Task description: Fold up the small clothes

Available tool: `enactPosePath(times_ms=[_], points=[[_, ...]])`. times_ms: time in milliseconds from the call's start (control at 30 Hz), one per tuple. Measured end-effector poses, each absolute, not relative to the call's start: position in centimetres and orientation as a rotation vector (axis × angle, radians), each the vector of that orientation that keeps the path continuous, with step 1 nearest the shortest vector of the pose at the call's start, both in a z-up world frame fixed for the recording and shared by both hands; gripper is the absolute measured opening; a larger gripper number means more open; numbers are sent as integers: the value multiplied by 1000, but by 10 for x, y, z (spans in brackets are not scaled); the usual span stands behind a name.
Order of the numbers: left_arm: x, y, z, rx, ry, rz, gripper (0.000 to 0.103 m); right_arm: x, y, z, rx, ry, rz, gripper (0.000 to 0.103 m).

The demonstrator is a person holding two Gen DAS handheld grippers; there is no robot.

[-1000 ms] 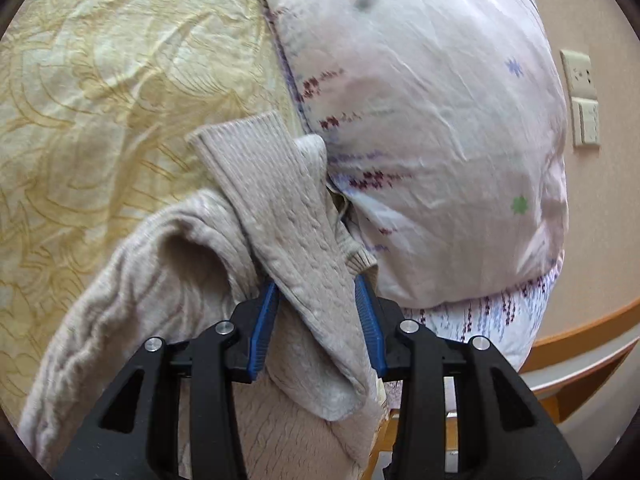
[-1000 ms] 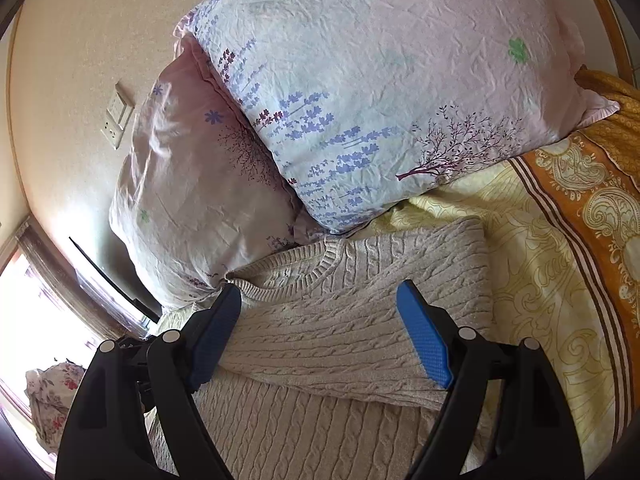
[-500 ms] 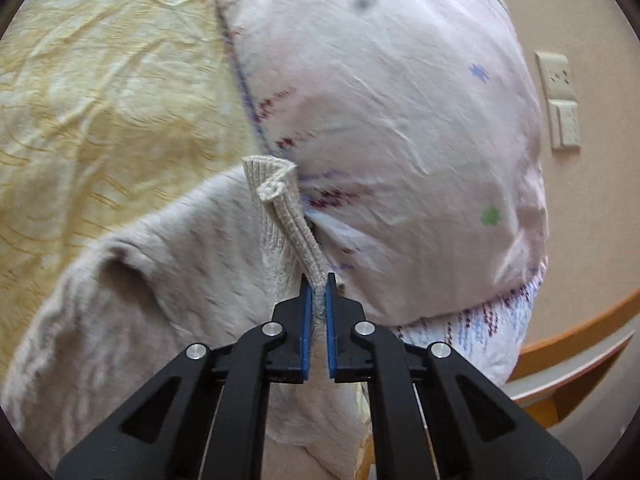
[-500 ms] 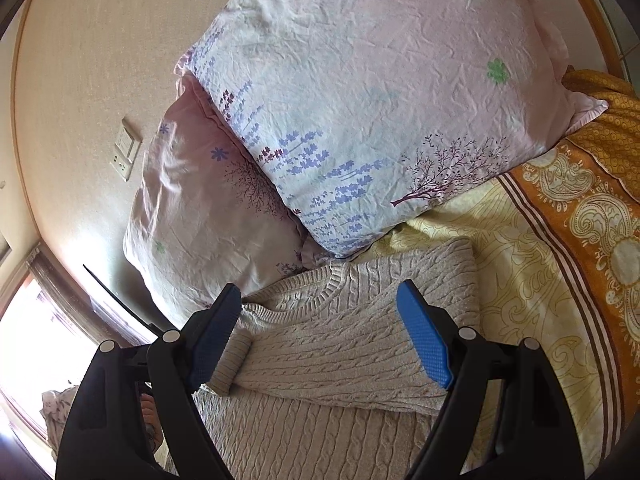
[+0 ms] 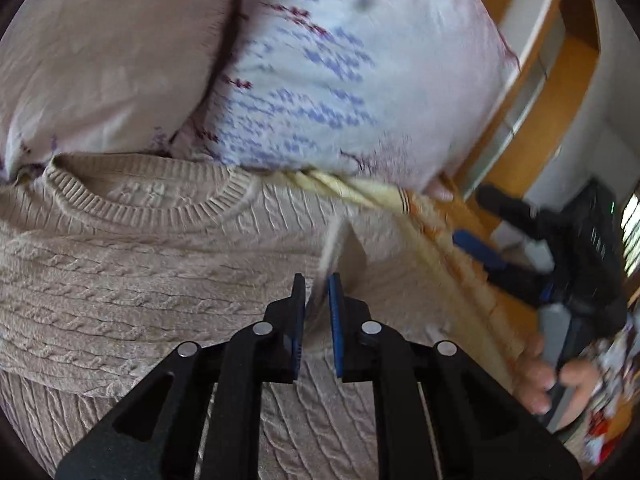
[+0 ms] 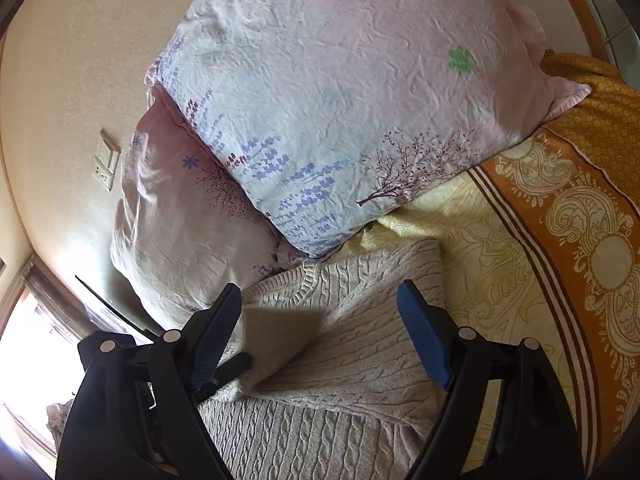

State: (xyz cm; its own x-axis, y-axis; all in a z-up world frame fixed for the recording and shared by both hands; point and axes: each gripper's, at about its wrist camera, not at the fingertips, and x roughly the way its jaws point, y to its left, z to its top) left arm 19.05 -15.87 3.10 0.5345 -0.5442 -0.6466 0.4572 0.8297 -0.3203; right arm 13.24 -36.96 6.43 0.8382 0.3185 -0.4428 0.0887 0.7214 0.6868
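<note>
A beige cable-knit sweater (image 5: 120, 264) lies on the bed below the pillows, its ribbed collar (image 5: 132, 204) towards them. My left gripper (image 5: 317, 280) is shut on the sweater's sleeve (image 5: 340, 256) and holds it lifted over the sweater's body. In the right wrist view the sweater (image 6: 360, 360) lies under my right gripper (image 6: 320, 304), which is open and empty just above it; the lifted sleeve (image 6: 280, 336) shows near its left finger. The right gripper also shows in the left wrist view (image 5: 520, 252), held in a hand.
Two pink flowered pillows (image 6: 340, 100) (image 6: 180, 220) lean at the head of the bed. A yellow and orange patterned bedspread (image 6: 560, 240) covers the bed to the right. A wooden bed frame (image 5: 532, 92) and a wall with a socket (image 6: 106, 160) lie behind.
My left gripper shut on the sleeve and swung it across over the sweater's body. The right gripper stayed open and lifted a little.
</note>
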Motion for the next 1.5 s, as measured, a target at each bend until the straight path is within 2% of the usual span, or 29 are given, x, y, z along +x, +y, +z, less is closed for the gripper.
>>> enactPosePath(times_ms=[33, 67, 100, 167, 200, 233, 333, 533, 600, 733, 800, 833, 967, 1200, 1500], points=[[186, -165, 29, -68, 813, -601, 15, 135, -369, 61, 775, 596, 150, 75], [182, -168, 28, -42, 813, -609, 24, 138, -368, 58, 782, 614, 166, 72], [178, -166, 30, -32, 809, -614, 38, 141, -366, 55, 784, 634, 181, 67], [169, -151, 37, -33, 787, -609, 50, 145, -359, 49, 769, 680, 199, 59], [166, -140, 42, -24, 775, -594, 52, 147, -356, 46, 755, 705, 203, 53], [161, -130, 44, -4, 764, -568, 53, 150, -351, 43, 738, 734, 209, 47], [153, -85, 52, 81, 732, -430, 53, 158, -336, 34, 686, 806, 214, 41], [151, 29, 48, 158, 776, -87, 53, 163, -318, 20, 584, 899, 168, 40], [150, 58, 42, 132, 816, -46, 58, 162, -312, 22, 548, 901, 170, 40], [145, 89, 26, 115, 884, -17, 59, 162, -295, 24, 458, 914, 179, 39], [145, 93, 20, 118, 897, -9, 59, 162, -289, 23, 428, 921, 186, 36], [147, 95, 16, 115, 906, -4, 59, 163, -286, 22, 415, 925, 193, 27], [157, 96, 5, 117, 929, 20, 59, 161, -281, 23, 391, 903, 200, 7], [164, 97, 1, 94, 936, 28, 60, 155, -295, 39, 410, 785, 111, 6], [171, 102, 1, 37, 949, 28, 61, 161, -309, 29, 456, 864, 52, 6]])
